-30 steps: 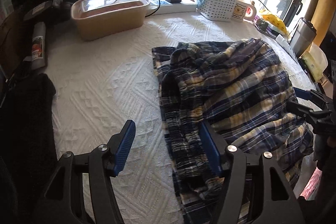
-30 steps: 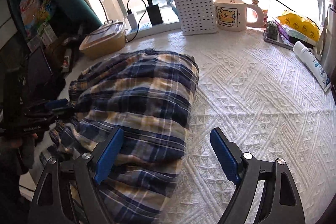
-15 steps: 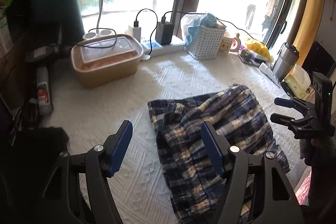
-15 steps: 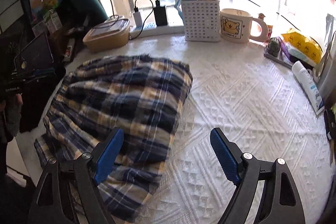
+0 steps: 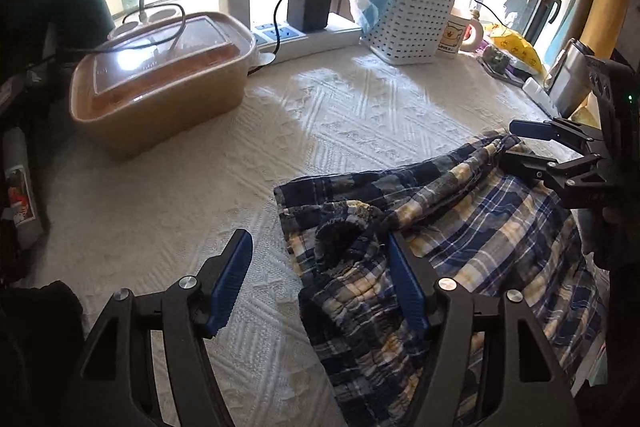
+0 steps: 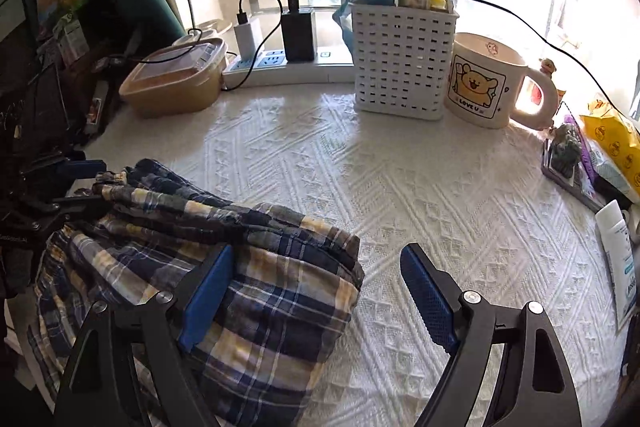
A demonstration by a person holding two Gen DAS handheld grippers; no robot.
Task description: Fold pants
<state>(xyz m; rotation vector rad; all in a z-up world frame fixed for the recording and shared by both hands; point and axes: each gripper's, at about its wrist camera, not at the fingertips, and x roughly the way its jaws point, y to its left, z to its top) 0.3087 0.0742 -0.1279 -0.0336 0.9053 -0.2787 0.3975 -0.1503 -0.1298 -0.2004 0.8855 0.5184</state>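
Observation:
The blue, yellow and white plaid pants [image 5: 460, 239] lie bunched at the near edge of the white textured tablecloth [image 5: 340, 123]; they also show in the right wrist view [image 6: 224, 267]. My left gripper [image 5: 320, 283] is open over the pants' left edge, its right finger [image 5: 404, 287] against the cloth. My right gripper [image 6: 316, 291] is open over the pants' right edge, its left finger [image 6: 208, 291] on the fabric. The right gripper also shows in the left wrist view [image 5: 532, 147], and the left gripper shows dimly in the right wrist view [image 6: 84, 183]. Neither holds anything.
A tan lidded container [image 5: 160, 75], a power strip with chargers [image 5: 304, 31], a white basket [image 6: 404, 59] and a bear mug [image 6: 488, 79] line the far edge by the window. A tube [image 6: 620, 259] and snack packs [image 6: 612, 139] lie at the right.
Both grippers rose and pulled back, then came down low over the pants again. The pants are more bunched, with a raised fold along the far edge.

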